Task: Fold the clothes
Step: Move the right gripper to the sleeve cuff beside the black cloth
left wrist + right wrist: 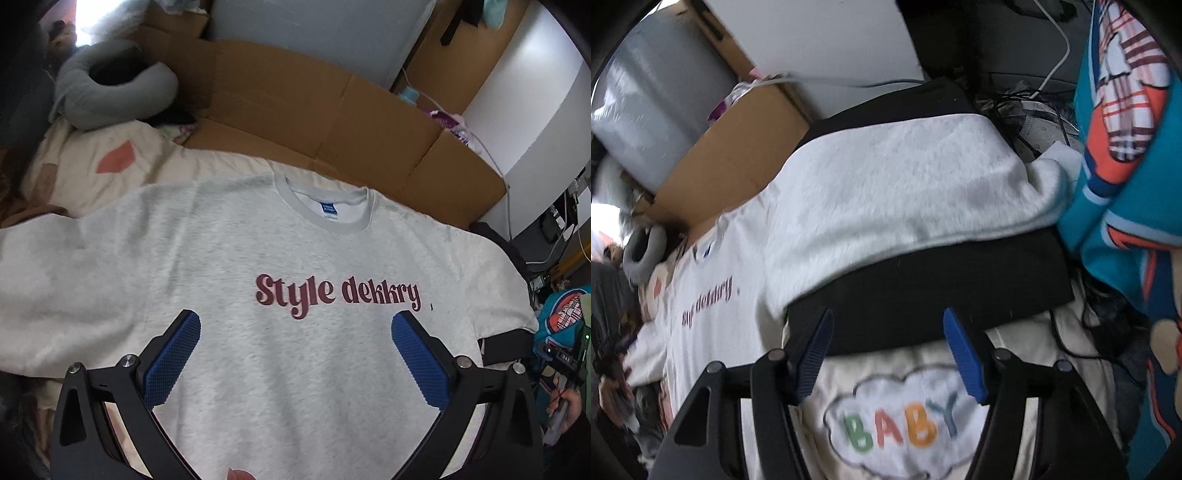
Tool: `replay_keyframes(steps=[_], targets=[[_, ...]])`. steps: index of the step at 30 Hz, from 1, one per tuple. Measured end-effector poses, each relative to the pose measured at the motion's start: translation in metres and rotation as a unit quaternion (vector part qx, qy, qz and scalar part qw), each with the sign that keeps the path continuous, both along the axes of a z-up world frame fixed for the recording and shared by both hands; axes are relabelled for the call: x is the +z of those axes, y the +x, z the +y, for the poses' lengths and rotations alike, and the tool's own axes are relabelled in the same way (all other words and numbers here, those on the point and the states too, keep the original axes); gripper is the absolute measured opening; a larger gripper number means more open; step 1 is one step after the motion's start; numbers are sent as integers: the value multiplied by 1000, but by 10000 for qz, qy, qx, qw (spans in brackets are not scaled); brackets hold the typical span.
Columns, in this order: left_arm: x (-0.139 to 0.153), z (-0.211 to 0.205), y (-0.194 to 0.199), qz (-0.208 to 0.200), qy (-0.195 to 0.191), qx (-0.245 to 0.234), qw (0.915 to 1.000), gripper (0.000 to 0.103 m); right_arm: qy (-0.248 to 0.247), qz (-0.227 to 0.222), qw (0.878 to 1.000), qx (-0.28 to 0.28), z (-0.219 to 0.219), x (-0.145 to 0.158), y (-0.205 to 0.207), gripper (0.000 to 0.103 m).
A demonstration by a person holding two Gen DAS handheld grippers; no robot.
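Observation:
A light grey sweatshirt (288, 258) with dark red lettering lies flat, front up, collar away from me. My left gripper (295, 325) hovers over its chest just below the lettering, jaws wide open with nothing between the blue pads. In the right wrist view the same sweatshirt (886, 184) shows its right sleeve draped over a black cushion (942, 295). My right gripper (886, 325) is above the cushion's near edge, beside the sleeve, jaws apart and empty.
Flattened cardboard boxes (332, 110) stand behind the sweatshirt, a grey neck pillow (110, 92) at the back left. A cream blanket with a "BABY" cloud print (905, 424) lies under the right gripper. A teal patterned cloth (1126, 166) hangs at the right, cables behind it.

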State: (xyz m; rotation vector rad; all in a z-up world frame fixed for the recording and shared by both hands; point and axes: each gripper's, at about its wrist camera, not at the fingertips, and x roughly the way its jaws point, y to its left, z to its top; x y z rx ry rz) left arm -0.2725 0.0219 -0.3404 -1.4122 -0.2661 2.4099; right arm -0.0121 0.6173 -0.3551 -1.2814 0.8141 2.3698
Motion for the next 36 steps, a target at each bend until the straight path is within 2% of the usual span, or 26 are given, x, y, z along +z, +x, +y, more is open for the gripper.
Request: replay_keyframes(steps=[7,11,22,25,27,29,36], targets=[[-9,21,-11,-129,261,-5,9996,103,-253,230,9986,-401,16,-19,-24,57],[-10,32,-2,-145,394,-184,9989,103,-480,332,9970,-505,16,-29,-29,47],[-21,55,25,-309,517,-534,9968,103,-991,436,9896,-943,23,-53,-41,47],[-27,63,29,-494,535,-716,9948,103,-966,401,9894,-1003,26,-54,-43,36],[-28,74,33,-569,512,-896,9930,103,-909,426,9899,-1002,26,-50,-42,16],[-27,83,36,-574,487,-1037,9918,103,-903,505,9896,-1003,27,-45,-39,8],[-15,115,38,-440,513,-1488,9866,103,-624,575,9933,-791,16,-16,-29,4]])
